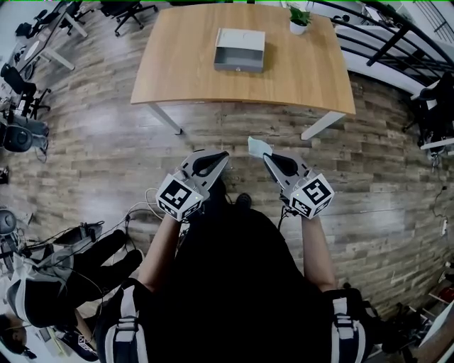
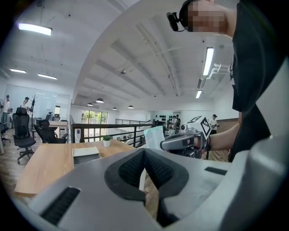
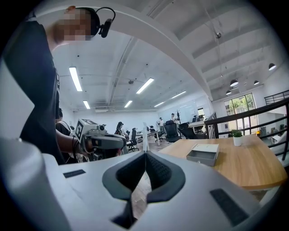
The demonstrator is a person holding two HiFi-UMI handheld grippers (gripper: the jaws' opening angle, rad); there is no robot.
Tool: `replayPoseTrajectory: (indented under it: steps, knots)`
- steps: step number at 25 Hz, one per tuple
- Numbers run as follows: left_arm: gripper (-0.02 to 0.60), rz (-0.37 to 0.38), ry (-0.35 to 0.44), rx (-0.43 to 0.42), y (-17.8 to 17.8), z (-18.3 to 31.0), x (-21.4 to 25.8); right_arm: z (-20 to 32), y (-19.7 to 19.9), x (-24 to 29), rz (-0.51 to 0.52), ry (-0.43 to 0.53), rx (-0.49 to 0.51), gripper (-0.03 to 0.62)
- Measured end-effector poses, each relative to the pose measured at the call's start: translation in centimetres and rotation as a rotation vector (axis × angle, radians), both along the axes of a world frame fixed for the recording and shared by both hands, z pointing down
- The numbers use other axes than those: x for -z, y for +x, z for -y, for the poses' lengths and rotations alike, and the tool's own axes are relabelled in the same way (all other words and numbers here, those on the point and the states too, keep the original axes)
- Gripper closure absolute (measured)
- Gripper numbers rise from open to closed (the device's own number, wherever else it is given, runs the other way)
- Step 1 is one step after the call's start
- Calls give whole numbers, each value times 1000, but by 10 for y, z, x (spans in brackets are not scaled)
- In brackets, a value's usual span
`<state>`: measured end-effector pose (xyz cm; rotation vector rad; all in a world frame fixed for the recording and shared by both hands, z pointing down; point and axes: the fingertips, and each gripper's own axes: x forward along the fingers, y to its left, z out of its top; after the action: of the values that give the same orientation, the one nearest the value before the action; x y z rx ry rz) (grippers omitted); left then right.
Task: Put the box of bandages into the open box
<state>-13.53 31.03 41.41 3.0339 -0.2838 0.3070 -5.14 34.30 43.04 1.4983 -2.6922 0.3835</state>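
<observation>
Right gripper [image 1: 269,159]: I'm pinching the box of bandages [image 1: 259,147] in its jaws.
Left gripper [image 1: 215,160]: I'm pressing these jaws together, just beside.
Open box [image 1: 240,49]: sitting on the table [image 1: 177,78] at 12 o'clock, well apart.

**Open box on a worktop, two grippers held well short of it**

The open box [image 1: 240,44] sits on the worktop [image 1: 184,71], near its middle. To the right of the open box and farther back, at the worktop's far right corner, stands a potted plant [image 1: 299,19], well apart from it. A railing [image 1: 383,35] runs beyond and to the right of the open box, off the worktop. Office chairs [image 1: 128,8] stand on the floor [image 1: 106,142] far to the left of the open box.

Nearer than the open box, over the floor, the left gripper [image 1: 224,155] and right gripper [image 1: 267,157] hang side by side. The box of bandages [image 1: 258,146] is between the right gripper's jaws, well apart from the open box.
</observation>
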Motion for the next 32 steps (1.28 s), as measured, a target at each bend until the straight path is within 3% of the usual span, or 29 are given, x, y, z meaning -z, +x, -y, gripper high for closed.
replayPoseTrajectory:
  steps: [10, 32]
  knots:
    - [558, -17, -18, -10, 6, 50, -4, 41, 3, -4, -8, -22, -26, 569]
    - [558, -21, -56, -129, 57, 218, -5, 198, 35, -11, -19, -90, -107, 569]
